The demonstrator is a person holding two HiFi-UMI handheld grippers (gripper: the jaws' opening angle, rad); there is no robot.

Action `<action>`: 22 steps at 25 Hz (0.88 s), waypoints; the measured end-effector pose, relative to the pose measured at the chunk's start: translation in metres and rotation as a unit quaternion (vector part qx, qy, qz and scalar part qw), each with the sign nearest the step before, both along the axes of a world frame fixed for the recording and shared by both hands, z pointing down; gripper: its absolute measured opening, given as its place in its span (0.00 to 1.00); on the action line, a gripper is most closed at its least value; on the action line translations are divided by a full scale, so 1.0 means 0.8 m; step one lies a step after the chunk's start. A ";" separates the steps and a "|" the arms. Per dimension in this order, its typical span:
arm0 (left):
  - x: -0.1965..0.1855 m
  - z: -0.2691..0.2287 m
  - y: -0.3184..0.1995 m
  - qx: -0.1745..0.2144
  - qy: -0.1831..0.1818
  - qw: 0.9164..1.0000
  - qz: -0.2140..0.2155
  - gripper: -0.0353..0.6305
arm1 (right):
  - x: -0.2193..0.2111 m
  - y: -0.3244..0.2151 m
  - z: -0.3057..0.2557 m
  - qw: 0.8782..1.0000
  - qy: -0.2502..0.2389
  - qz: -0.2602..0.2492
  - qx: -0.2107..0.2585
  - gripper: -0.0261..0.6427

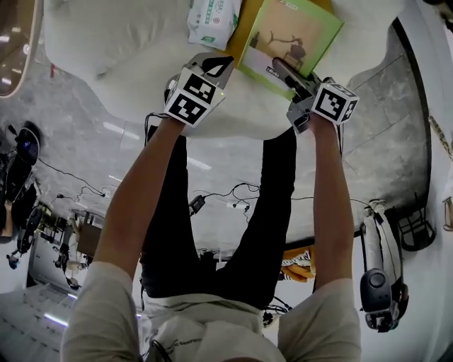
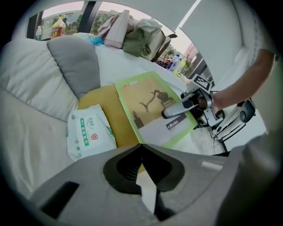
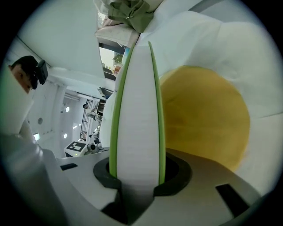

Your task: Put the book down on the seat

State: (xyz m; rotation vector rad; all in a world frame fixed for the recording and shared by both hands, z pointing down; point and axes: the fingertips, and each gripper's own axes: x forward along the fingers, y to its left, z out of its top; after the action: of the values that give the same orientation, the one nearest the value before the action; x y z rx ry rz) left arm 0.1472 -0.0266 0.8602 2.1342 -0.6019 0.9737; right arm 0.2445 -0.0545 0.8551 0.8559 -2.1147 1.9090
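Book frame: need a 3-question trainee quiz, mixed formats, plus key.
1. True or false: the right claw is clamped on the book.
2. The book's border colour: A green, B red, C blue?
3. Fill in: in the head view, the wipes pack lies to the book's ____.
Key: 1 true; 2 A; 3 left.

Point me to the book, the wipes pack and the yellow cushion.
book (image 2: 148, 108), left gripper view, middle of front cover.
wipes pack (image 2: 90, 132), left gripper view, printed top face.
yellow cushion (image 3: 203, 117), right gripper view, bare centre.
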 end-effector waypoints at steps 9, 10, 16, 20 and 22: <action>0.017 0.031 -0.028 0.034 0.019 0.999 0.014 0.06 | -0.017 -0.017 0.023 0.999 -0.029 -0.016 0.011 0.24; 0.010 0.035 -0.030 0.034 0.021 0.999 0.012 0.07 | -0.026 -0.020 0.028 0.999 -0.032 -0.016 0.010 0.24; 0.026 0.052 -0.017 0.046 0.029 0.998 0.035 0.06 | -0.037 -0.017 0.042 0.998 -0.058 -0.015 0.013 0.24; 0.029 0.062 -0.017 0.050 0.027 0.997 0.042 0.07 | -0.037 -0.021 0.050 0.998 -0.063 -0.008 0.022 0.25; 0.028 0.062 -0.016 0.043 0.031 0.998 0.031 0.07 | -0.036 -0.019 0.050 0.998 -0.066 -0.007 0.022 0.25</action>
State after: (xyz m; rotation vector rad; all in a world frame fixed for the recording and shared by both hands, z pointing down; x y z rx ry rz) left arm 0.1696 -0.0398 0.9098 2.2629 -0.5589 0.9276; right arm 0.2156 -0.0696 0.8952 0.7410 -2.2402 1.9695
